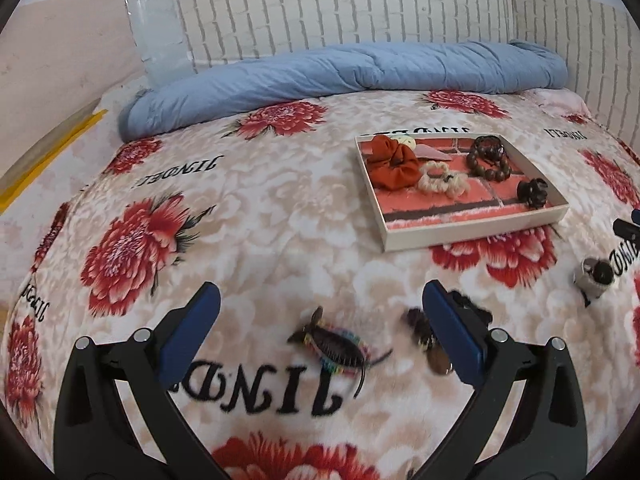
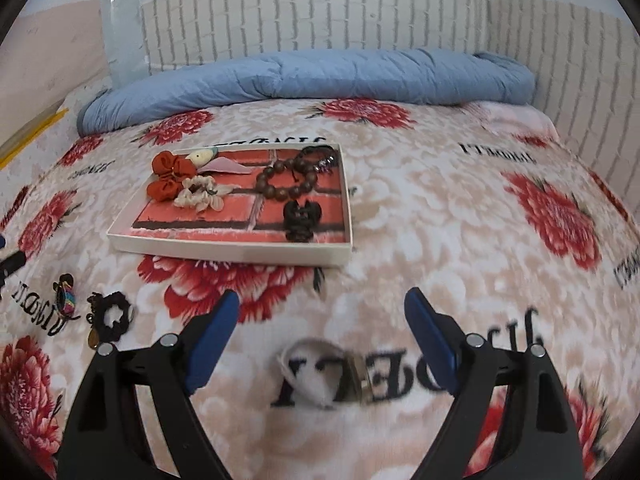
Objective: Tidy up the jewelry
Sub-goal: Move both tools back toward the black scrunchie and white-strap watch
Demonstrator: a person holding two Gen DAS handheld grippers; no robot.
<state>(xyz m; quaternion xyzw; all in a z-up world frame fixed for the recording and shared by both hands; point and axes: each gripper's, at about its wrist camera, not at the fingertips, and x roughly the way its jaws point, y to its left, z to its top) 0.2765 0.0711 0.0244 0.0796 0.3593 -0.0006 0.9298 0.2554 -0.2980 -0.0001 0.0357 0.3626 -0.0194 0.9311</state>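
Both claws spread: left claw [image 1: 320,312] over woven bracelet [image 1: 334,346], right claw [image 2: 322,314] over ring [image 2: 320,376].

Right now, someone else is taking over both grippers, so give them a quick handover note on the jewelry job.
Left gripper: open, empty, above the multicolour woven bracelet on the blanket.
Right gripper: open, empty, above the blurred grey-white piece.
Done: the tray holds the orange scrunchie, cream scrunchie, brown bead bracelet, dark bracelet and black claw clip.
Left: woven bracelet, black scrunchie and the grey-white piece lie outside the tray.
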